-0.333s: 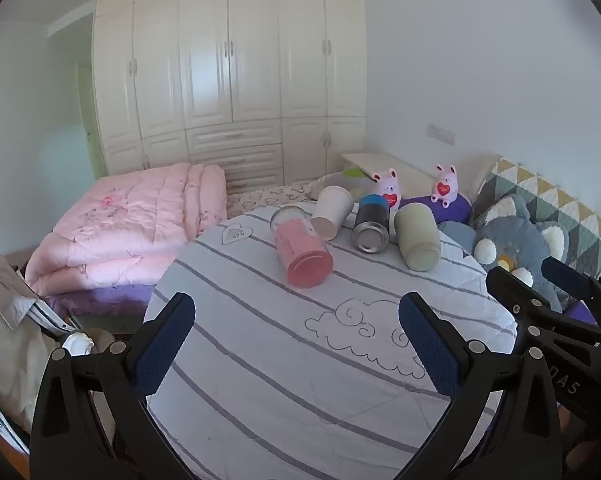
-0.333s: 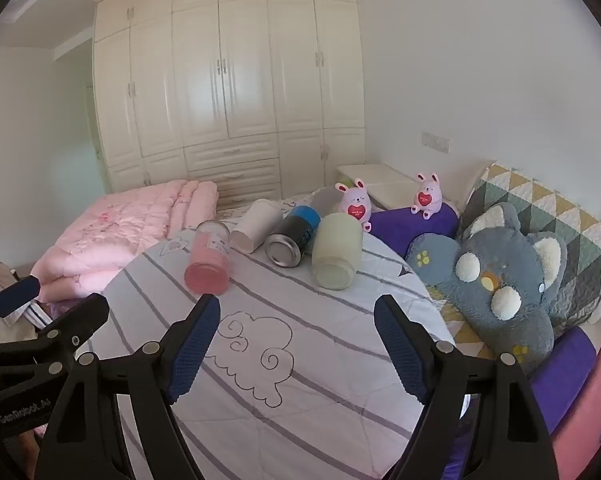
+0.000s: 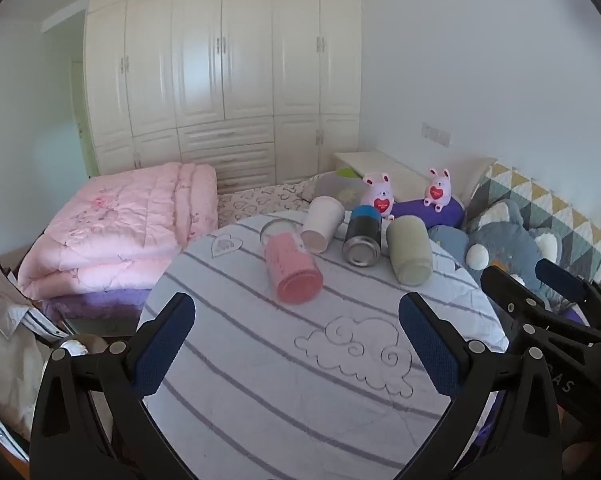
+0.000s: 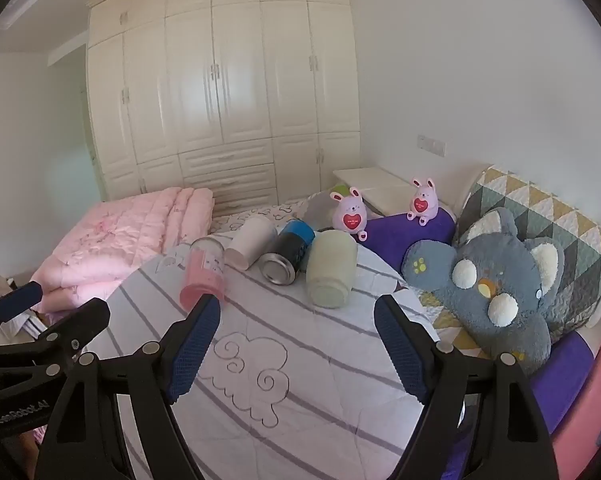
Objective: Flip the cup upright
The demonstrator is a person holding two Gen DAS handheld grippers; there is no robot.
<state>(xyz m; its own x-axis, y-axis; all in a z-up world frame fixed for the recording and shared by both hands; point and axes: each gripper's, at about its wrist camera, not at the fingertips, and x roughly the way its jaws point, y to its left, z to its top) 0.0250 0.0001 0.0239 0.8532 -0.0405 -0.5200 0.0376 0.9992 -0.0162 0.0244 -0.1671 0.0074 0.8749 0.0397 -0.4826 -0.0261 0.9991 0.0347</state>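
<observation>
Approach step: both grippers (image 3: pixel 296 336) (image 4: pixel 296 340) wide open, empty, short of four cups (image 3: pixel 294 266) lying along tabletop (image 3: pixel 260 400) far edge; next, close in on one.

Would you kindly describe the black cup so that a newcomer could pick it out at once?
Start at the round striped tabletop in front of the bed. Four cups lie on their sides in a row at its far edge, and the black cup is third from the left, between the white cup and the pale green cup. Only it has a blue band and a shiny metal end.

Home bedroom: wardrobe (image 3: pixel 224 76), pink quilt (image 3: pixel 116 232), plush toys (image 4: pixel 496 280) on bed.
</observation>
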